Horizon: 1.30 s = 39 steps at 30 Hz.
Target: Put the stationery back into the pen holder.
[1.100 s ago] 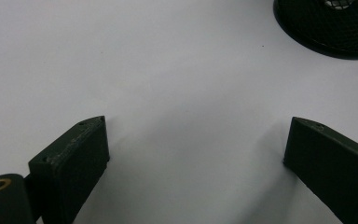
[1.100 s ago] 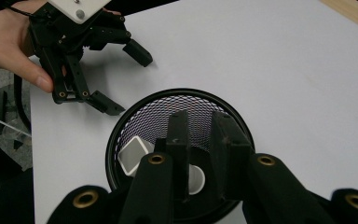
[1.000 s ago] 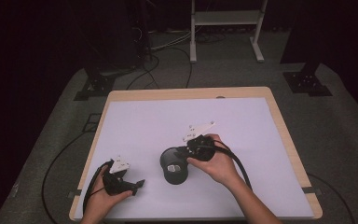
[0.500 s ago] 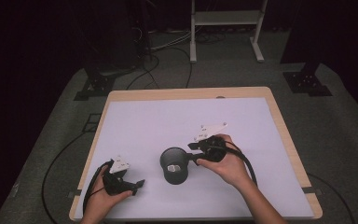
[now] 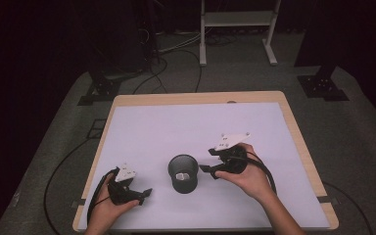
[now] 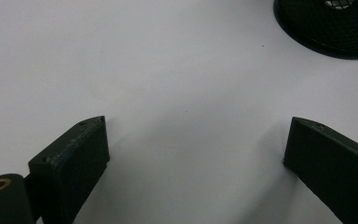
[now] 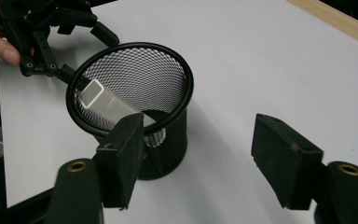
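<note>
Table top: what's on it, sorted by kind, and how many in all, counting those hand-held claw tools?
Black mesh cup: 1
Silvery block inside the cup: 1
Hand-held grippers: 2, the left gripper and the right gripper, both open and holding nothing
Total: 4

Block in cup, mid-table

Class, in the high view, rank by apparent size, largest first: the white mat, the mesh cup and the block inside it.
1. White mat
2. Mesh cup
3. Block, a small pale patch inside the cup
</note>
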Each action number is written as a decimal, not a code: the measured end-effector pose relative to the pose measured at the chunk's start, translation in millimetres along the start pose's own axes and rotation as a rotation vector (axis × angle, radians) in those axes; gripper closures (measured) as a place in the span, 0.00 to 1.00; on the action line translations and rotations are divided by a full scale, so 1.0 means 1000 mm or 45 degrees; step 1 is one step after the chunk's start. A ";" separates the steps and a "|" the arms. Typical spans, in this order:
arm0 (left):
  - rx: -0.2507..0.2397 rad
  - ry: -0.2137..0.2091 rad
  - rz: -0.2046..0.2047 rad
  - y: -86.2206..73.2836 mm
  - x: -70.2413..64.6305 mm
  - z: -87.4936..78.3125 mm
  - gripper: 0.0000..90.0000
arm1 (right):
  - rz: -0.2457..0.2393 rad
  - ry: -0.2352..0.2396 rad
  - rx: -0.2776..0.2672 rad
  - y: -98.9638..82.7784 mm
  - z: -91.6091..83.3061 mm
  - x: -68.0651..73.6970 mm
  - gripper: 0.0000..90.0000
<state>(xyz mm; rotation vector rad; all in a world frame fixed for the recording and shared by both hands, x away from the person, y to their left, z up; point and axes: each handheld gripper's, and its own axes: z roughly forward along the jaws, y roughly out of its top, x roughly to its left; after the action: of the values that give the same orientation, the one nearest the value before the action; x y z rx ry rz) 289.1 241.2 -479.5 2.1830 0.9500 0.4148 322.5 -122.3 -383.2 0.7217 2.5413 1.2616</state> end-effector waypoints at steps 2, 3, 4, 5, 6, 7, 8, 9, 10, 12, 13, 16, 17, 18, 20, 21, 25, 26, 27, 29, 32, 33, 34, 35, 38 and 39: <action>-0.002 0.001 0.000 0.000 0.000 0.000 0.06 | 0.007 -0.012 -0.003 -0.005 -0.004 -0.002 0.35; -0.002 0.001 0.000 0.000 0.000 0.000 0.06 | 0.012 -0.020 0.000 -0.007 -0.005 -0.002 0.35; -0.002 0.001 0.001 0.000 0.000 0.000 0.06 | 0.014 -0.025 0.000 -0.009 -0.006 -0.003 0.34; -0.002 0.002 0.001 0.000 0.000 0.000 0.06 | 0.021 -0.027 0.000 -0.011 -0.008 -0.004 0.34; -0.002 0.002 0.001 0.000 0.000 0.000 0.06 | 0.021 -0.027 0.000 -0.011 -0.008 -0.004 0.34; -0.002 0.002 0.001 0.000 0.000 0.000 0.06 | 0.021 -0.030 -0.001 -0.013 -0.009 -0.005 0.33; -0.002 0.002 0.001 0.000 0.000 0.000 0.06 | 0.027 -0.040 -0.007 -0.016 -0.012 -0.006 0.32; -0.005 0.002 -0.002 0.000 0.000 0.000 0.06 | 0.027 -0.040 -0.007 -0.016 -0.012 -0.006 0.32; -0.004 0.002 -0.002 0.000 0.000 0.000 0.06 | 0.033 -0.041 -0.006 -0.018 -0.013 -0.007 0.32; -0.005 0.002 -0.002 0.000 0.000 0.000 0.06 | 0.043 -0.052 -0.007 -0.022 -0.016 -0.009 0.31; -0.005 0.002 -0.002 0.000 0.000 0.000 0.06 | 0.045 -0.055 -0.007 -0.023 -0.016 -0.009 0.30; -0.005 0.002 -0.002 0.000 0.000 0.000 0.06 | 0.057 -0.068 0.002 -0.029 -0.020 -0.011 0.29; -0.004 0.002 -0.002 0.000 0.000 0.000 0.06 | 0.065 -0.078 0.008 -0.034 -0.022 -0.012 0.29; -0.004 0.002 -0.002 0.000 0.000 0.000 0.06 | 0.070 -0.082 0.009 -0.037 -0.023 -0.013 0.29; -0.002 0.002 0.001 0.000 0.000 0.000 0.06 | 0.081 -0.084 0.012 -0.039 -0.023 -0.014 0.28; -0.002 0.002 0.001 0.000 0.000 0.000 0.06 | 0.088 -0.095 0.019 -0.044 -0.025 -0.015 0.28; -0.002 0.002 0.001 0.000 0.000 0.000 0.06 | 0.112 -0.113 0.029 -0.054 -0.027 -0.018 0.26; -0.001 0.002 0.001 0.000 0.000 0.000 0.06 | 0.120 -0.116 0.030 -0.056 -0.028 -0.018 0.26; -0.002 0.002 0.001 0.000 0.000 0.000 0.06 | 0.122 -0.124 0.032 -0.058 -0.029 -0.019 0.25; -0.002 0.002 0.001 0.000 0.000 0.000 0.06 | 0.134 -0.135 0.034 -0.063 -0.030 -0.020 0.25; -0.001 0.002 0.001 0.000 0.000 0.000 0.06 | 0.148 -0.146 0.040 -0.069 -0.032 -0.023 0.25; -0.001 0.002 0.001 0.000 0.000 0.000 0.06 | 0.147 -0.151 0.042 -0.071 -0.033 -0.024 0.25; -0.001 0.002 0.001 0.000 0.000 0.000 0.06 | 0.147 -0.151 0.042 -0.071 -0.033 -0.024 0.25; -0.001 0.002 0.001 0.000 0.000 0.000 0.06 | 0.158 -0.154 0.041 -0.073 -0.034 -0.024 0.25; -0.001 0.002 0.001 0.000 0.000 0.000 0.06 | 0.166 -0.175 0.043 -0.080 -0.037 -0.027 0.25; -0.002 0.002 0.000 0.000 0.000 0.000 0.06 | 0.168 -0.179 0.041 -0.083 -0.038 -0.028 0.25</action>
<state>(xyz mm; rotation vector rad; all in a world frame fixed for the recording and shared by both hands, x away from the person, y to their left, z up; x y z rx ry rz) 289.1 241.2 -479.7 2.1818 0.9499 0.4173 304.1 -204.9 -426.3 0.9637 2.4404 1.1661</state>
